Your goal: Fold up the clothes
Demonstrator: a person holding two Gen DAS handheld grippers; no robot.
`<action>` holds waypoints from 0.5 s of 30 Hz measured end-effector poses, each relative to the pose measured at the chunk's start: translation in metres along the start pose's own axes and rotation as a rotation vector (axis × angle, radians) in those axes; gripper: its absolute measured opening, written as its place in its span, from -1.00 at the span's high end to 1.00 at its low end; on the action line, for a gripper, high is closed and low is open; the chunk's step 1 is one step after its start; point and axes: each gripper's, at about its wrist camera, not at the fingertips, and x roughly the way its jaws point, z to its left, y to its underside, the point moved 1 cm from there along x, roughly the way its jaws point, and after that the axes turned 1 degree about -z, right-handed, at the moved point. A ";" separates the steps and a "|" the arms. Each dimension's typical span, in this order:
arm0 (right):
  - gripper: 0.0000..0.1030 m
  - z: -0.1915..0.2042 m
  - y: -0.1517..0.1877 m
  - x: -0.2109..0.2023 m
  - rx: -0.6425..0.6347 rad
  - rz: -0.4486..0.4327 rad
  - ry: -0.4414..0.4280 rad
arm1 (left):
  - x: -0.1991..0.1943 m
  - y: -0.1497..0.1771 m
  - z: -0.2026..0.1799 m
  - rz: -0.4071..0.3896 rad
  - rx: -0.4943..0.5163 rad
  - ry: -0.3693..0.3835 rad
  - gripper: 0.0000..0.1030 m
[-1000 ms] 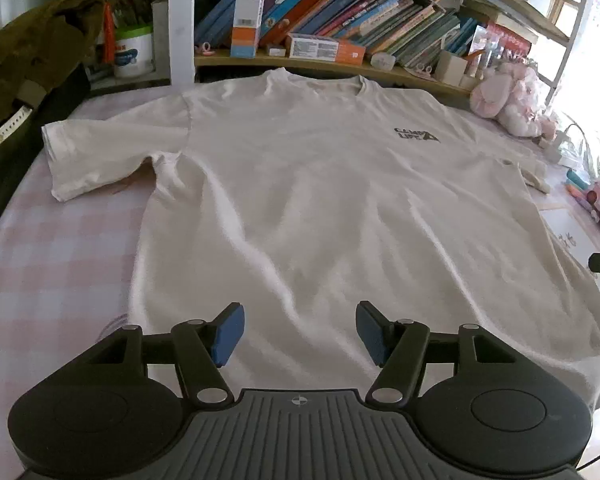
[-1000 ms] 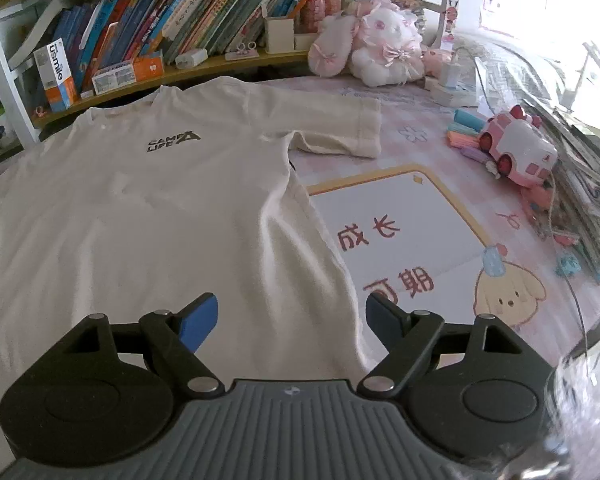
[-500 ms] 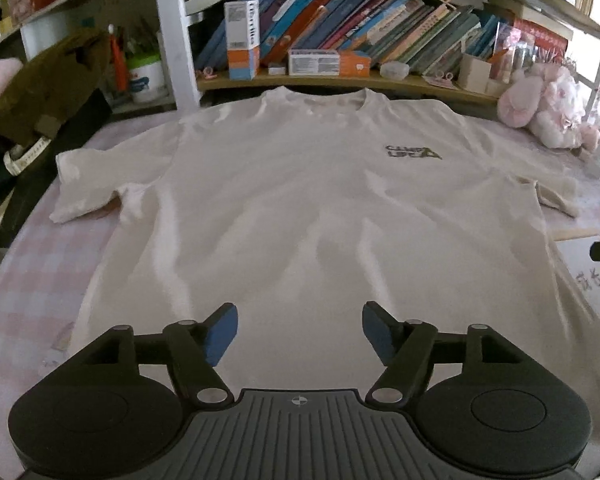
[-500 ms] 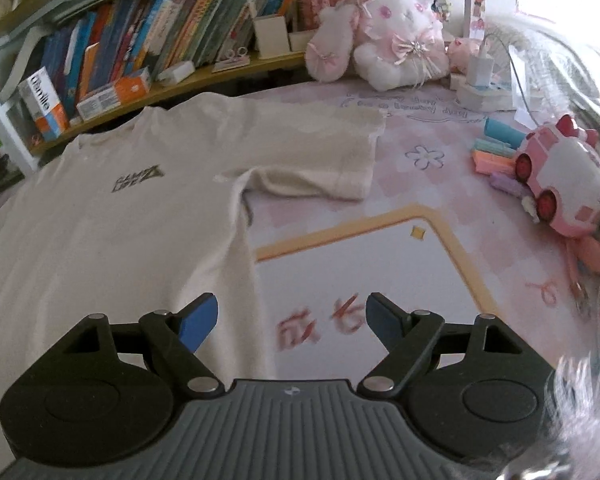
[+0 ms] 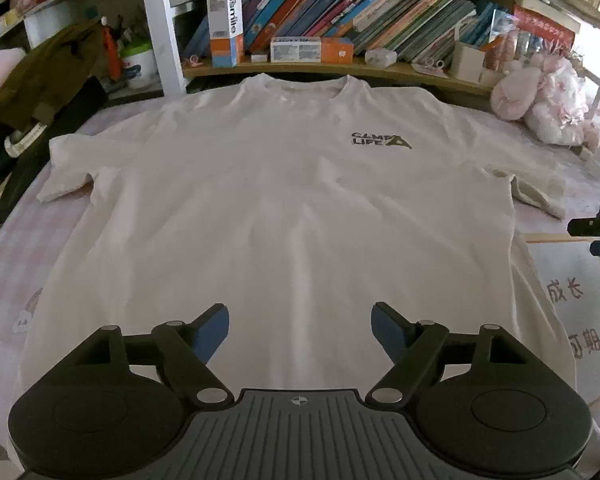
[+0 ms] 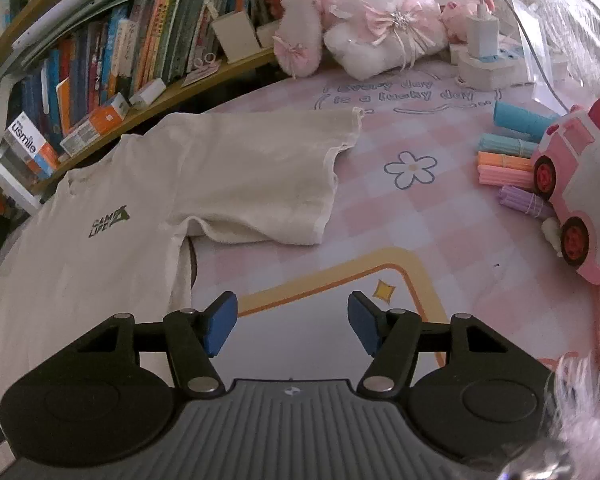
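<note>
the white t-shirt (image 5: 284, 200) is found spread flat on the pink checked tablecloth (image 6: 440, 216), while the left gripper (image 5: 300, 328), just widened, and the right gripper (image 6: 292, 320), just narrowed, are held apart, empty.

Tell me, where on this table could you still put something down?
Bare cloth lies between the shirt's sleeve and the toy car, around the printed flower. The white panel beside the shirt is free too. The far corner is crowded: plush toys, charger, paper rolls.
</note>
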 end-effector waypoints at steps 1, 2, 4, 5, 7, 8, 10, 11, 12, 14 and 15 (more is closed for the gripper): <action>-0.17 -0.002 -0.001 0.001 0.004 0.001 -0.003 | 0.000 -0.001 -0.001 0.004 -0.001 -0.004 -0.57; -0.17 -0.003 -0.002 0.002 0.008 0.001 -0.007 | 0.000 -0.001 -0.003 0.007 -0.001 -0.007 -0.57; -0.17 -0.006 -0.003 0.003 0.014 0.003 -0.011 | 0.001 -0.002 -0.007 0.012 0.008 -0.011 -0.57; -0.17 -0.007 -0.003 0.003 0.017 0.004 -0.013 | 0.001 -0.003 -0.010 0.012 0.018 -0.010 -0.57; -0.17 -0.010 -0.004 0.004 0.020 0.003 -0.014 | 0.002 -0.004 -0.016 0.014 0.039 -0.008 -0.57; -0.17 -0.011 -0.004 0.004 0.023 0.003 -0.014 | 0.002 -0.005 -0.019 0.015 0.049 -0.008 -0.57; -0.17 -0.014 -0.005 0.005 0.030 0.003 -0.013 | 0.004 -0.006 -0.026 0.019 0.080 -0.005 -0.57; -0.17 -0.015 -0.005 0.005 0.034 0.004 -0.013 | 0.004 -0.006 -0.029 0.019 0.093 -0.004 -0.57; -0.17 -0.016 -0.006 0.005 0.036 0.003 -0.012 | 0.004 -0.006 -0.032 0.016 0.105 -0.002 -0.57; -0.17 -0.019 -0.006 0.005 0.040 0.000 -0.011 | 0.003 -0.007 -0.036 0.010 0.129 0.002 -0.57; -0.17 -0.021 -0.007 0.005 0.044 -0.001 -0.010 | 0.003 -0.007 -0.039 0.007 0.141 0.004 -0.57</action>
